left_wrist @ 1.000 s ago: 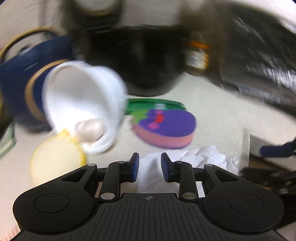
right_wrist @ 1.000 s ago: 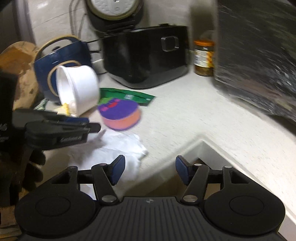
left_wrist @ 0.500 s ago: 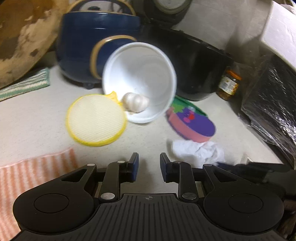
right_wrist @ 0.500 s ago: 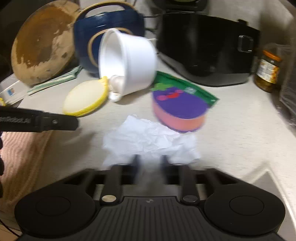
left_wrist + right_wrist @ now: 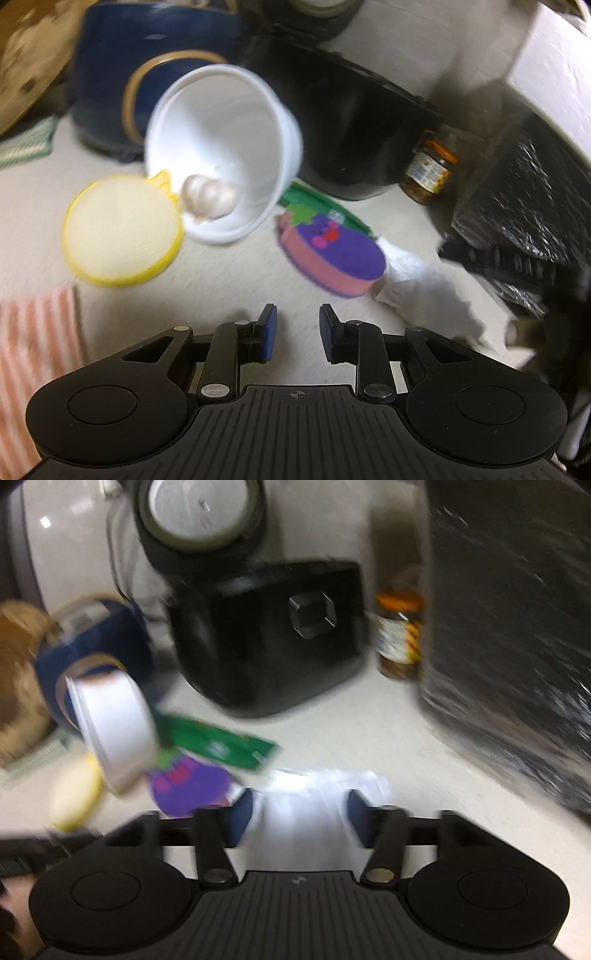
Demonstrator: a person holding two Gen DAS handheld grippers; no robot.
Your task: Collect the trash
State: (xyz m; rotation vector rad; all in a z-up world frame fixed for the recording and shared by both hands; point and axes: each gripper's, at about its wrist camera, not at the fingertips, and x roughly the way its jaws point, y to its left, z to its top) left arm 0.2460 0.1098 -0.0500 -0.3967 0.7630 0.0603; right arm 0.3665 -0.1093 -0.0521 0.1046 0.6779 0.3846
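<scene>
Our right gripper (image 5: 300,814) had just been opening, its jaws standing wide with the crumpled white tissue (image 5: 314,805) between them; blur hid whether the pads pressed it. Our left gripper (image 5: 294,328) hung narrow and empty over bare surface (image 5: 229,273). The tissue lay just beside the purple sponge (image 5: 332,254), probably the trash we wanted; the tipped white cup (image 5: 221,147) was behind.

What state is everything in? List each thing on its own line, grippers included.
white cup: tipped on its side, garlic bulb inside.
jar: upright, lid on.
tissue: crumpled, on the counter.
purple sponge: lying flat, beside the tissue.
left gripper: open, nothing between the jaws.
right gripper: jaws have just been opening, tissue between them.
</scene>
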